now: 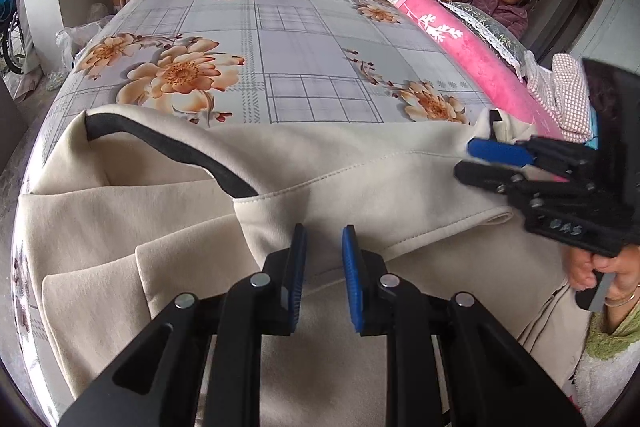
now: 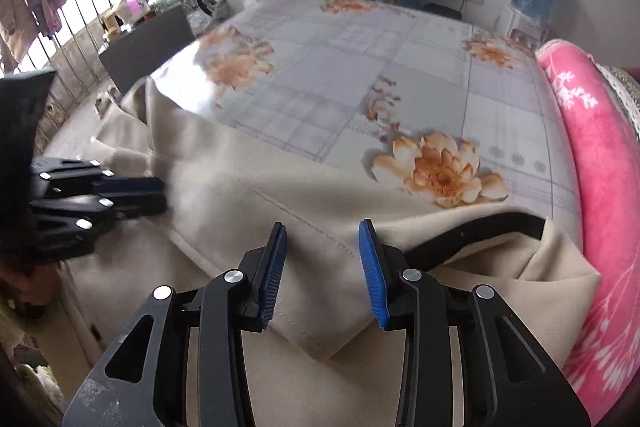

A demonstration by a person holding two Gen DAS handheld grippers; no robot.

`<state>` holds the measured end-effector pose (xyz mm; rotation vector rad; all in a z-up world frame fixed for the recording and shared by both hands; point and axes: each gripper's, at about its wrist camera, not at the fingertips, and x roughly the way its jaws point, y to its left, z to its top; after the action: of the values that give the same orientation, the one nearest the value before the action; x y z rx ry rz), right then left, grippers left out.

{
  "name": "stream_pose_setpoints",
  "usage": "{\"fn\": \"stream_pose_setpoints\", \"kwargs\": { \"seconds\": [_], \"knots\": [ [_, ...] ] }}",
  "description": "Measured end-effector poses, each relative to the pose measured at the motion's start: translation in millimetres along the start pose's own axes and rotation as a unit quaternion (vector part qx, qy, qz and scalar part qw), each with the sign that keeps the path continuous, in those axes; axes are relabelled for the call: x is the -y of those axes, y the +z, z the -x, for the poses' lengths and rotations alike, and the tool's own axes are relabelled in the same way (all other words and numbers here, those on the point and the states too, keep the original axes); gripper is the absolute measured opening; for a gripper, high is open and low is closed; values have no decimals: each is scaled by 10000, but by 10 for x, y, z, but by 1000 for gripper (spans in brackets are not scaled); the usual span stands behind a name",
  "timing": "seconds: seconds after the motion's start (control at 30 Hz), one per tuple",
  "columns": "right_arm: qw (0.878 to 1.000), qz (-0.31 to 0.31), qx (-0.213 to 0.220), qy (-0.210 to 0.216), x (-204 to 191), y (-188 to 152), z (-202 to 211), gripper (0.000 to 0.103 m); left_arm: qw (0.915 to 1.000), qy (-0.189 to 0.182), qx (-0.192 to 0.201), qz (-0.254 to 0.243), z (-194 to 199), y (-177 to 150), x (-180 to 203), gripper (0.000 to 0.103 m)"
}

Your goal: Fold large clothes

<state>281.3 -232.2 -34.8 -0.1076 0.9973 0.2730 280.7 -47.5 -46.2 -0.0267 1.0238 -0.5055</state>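
Folding a garment this big on the bed [image 1: 280, 39] left most of the risk with the cloth itself: the cream coat [image 1: 360, 171] lay across the near part of the flowered sheet, and its lower portion seemed to hang over the near edge toward me, so I judged that the overhang could drag the folded layer back off if I let everything go at once. The far half of the bed lay bare, which gave me plenty of room to push or carry a fold away from me. To the right that room ran out quickly, where the rolled pink blanket [image 2: 592, 155] sat along the side, and a wide sweep there could have bunched the coat against it. A person [image 1: 504, 3] sat beyond that blanket, well apart from my reach.

The stitched hem [image 1: 352, 169] ran across between my two hands, and the black-trimmed edge [image 1: 160, 143] curled up on the left, standing loose rather than flat; I thought it could trap a crease if I pressed a fold over it.

My left gripper [image 1: 324, 247] hovered with a narrow gap between its blue pads, nothing pinched that I could see. My right gripper [image 2: 322, 243] stood apart with the folded corner of the coat below it, released, so a careless lift could have snagged that corner.
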Motion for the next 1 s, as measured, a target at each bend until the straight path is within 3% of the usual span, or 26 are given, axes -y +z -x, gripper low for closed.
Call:
{"fn": "stream_pose_setpoints", "kwargs": {
  "seconds": [0.2,0.3,0.37,0.47,0.5,0.6,0.73,0.87,1.0],
  "knots": [
    [9999,-95,72,-112,-100,5,166,33,9994,-272,29,213,23,-32,-92,18],
    [9983,-17,341,472,-323,142,297,31,9983,-436,-4,394,21,-18,-150,18],
    [9975,106,371,588,-499,220,257,30,9974,-531,-10,495,18,-14,-179,18],
    [9987,446,39,262,-678,182,-60,30,9963,-621,12,589,17,-14,-213,18],
    [9984,507,161,196,-692,150,-82,30,9961,-632,24,612,22,-22,-216,18],
    [9993,359,47,52,-704,148,24,24,9957,-660,32,641,30,-36,-224,18],
    [9996,275,28,-91,-717,58,58,24,9955,-675,59,663,30,-42,-234,18],
    [9998,109,-15,-164,-681,6,5,24,9959,-436,-30,798,102,-7,-231,18],
    [9995,172,132,-242,-789,-34,271,24,9964,-74,248,806,585,-61,-235,21]
  ]
}}
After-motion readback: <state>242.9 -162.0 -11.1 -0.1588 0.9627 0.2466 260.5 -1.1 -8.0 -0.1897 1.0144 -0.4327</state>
